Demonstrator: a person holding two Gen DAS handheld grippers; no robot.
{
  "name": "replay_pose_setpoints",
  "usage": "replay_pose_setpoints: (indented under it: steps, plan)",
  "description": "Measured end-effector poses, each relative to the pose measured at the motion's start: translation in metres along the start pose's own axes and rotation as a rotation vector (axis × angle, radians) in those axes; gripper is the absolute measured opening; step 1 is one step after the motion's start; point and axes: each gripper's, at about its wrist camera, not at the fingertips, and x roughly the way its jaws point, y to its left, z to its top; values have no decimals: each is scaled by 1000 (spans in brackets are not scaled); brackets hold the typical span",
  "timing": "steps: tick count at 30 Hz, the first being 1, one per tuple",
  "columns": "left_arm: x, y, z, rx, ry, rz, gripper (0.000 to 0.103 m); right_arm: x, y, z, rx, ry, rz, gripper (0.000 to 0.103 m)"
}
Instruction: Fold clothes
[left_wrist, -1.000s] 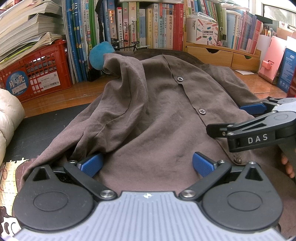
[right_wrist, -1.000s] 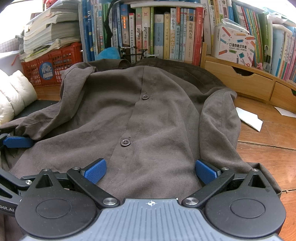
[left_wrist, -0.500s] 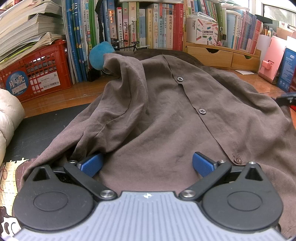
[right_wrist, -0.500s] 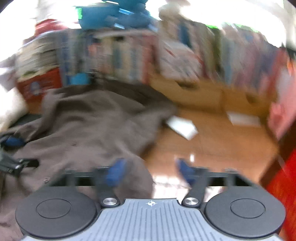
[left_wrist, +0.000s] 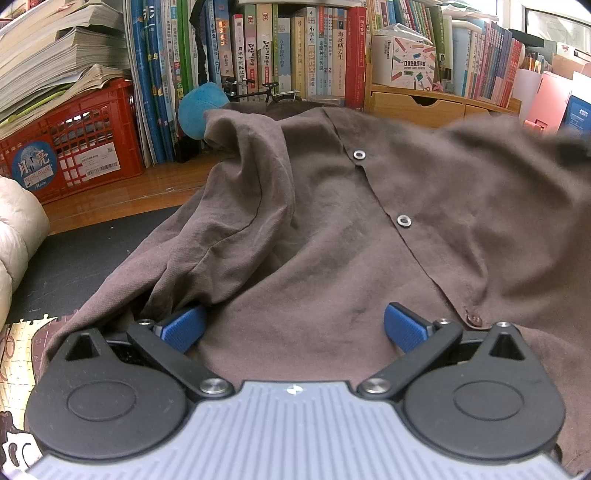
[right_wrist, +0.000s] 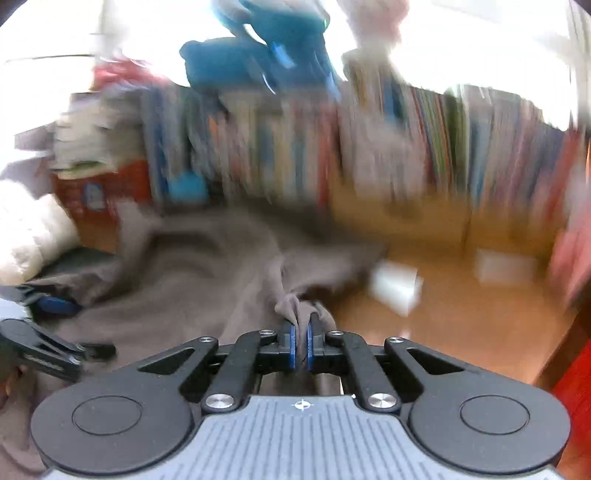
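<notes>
At far left we note a red crate (left_wrist: 70, 155) of papers beside a pale padded cushion (left_wrist: 14, 229), then a black mat (left_wrist: 92, 254) on the wooden desk (left_wrist: 122, 199). Centre: one brown button-front shirt (left_wrist: 332, 258), laid front up across mat and desk, its long axis running away from us along the placket, collar toward the row of books (left_wrist: 280, 55) and hem nearest the cameras. Our left gripper (left_wrist: 293, 326) rests low at the hem, jaws spread wide with shirt cloth lying between the blue pads, which do not press on it. Toward the right, our right gripper (right_wrist: 300, 341) has just been closing and now pinches a bunched fold of the shirt's right-hand edge between nearly touching pads; that view is motion-blurred. Further right, a white paper (right_wrist: 395, 286) lies on bare desk.
</notes>
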Motion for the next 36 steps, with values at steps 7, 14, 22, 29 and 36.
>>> replay_pose_setpoints:
  steps: [7, 14, 22, 29, 36]
  plan:
    - [0, 0, 0, 0, 0, 0, 103, -3, 35, 4, -104, 63, 274, 81]
    - [0, 0, -1, -1, -1, 2, 103, 64, -104, -5, 811, 210, 239, 90]
    - [0, 0, -1, -2, -2, 1, 103, 178, -120, -10, 1031, 425, 106, 14]
    - [-1, -1, -1, 0, -2, -1, 103, 182, -40, 95, 663, 325, 160, 4]
    - [-13, 8, -2, -36, -57, -49, 103, 180, 70, 130, 413, 383, 482, 15]
